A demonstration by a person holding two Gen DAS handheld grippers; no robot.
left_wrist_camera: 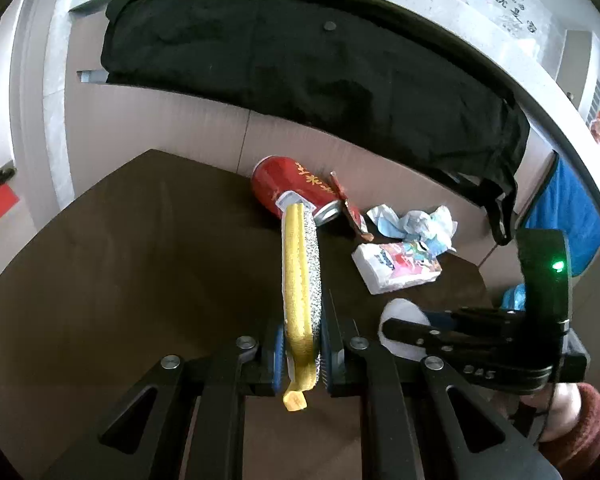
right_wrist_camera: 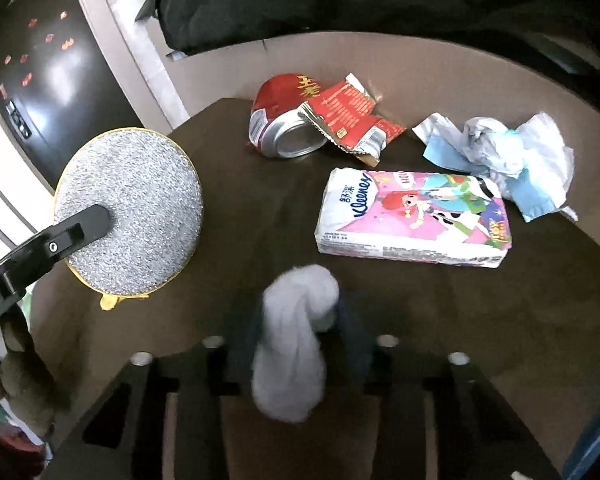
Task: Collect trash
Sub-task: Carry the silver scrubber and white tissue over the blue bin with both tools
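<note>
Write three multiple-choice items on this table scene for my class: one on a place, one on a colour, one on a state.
1. Where does the tissue pack lie?
A. on the can
B. on the table, nearer the camera than the can
C. in the left gripper

2. What colour is the can?
A. red
B. green
C. blue

3. What is the left gripper doing?
A. hanging open
B. shut on the round pad
C. shut on the can

Answers: B, the pack lies flat on the dark table, with the can beyond it; A, its side is red; B, the round pad stands edge-on between the fingers.
</note>
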